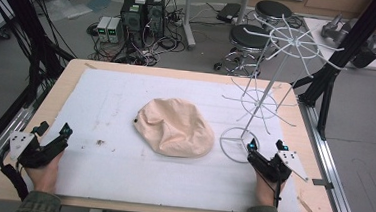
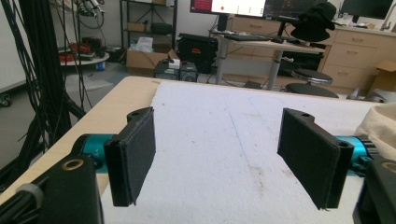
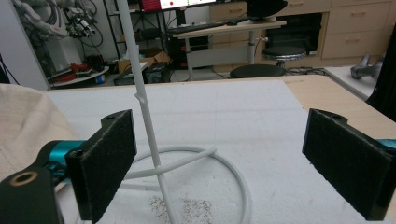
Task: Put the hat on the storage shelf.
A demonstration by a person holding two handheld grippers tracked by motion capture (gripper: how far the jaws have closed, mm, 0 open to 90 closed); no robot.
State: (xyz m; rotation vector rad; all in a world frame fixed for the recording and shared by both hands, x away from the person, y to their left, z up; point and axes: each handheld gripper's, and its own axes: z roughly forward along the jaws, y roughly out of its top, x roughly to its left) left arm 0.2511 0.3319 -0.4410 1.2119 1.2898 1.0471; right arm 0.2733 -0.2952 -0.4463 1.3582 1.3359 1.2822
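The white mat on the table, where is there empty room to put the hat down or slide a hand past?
The white mat is bare left of the hat, out to the left tongs. The near strip between both hands is free too. It is crowded on the right, where the wire rack stands by the right tongs.

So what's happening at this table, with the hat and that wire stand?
A person sits at the table holding a left gripper and a right gripper, both with fingers apart and holding nothing. A beige hat lies on the white mat between them, untouched. The white wire stand rises just ahead of the right gripper, with nothing hung on it.
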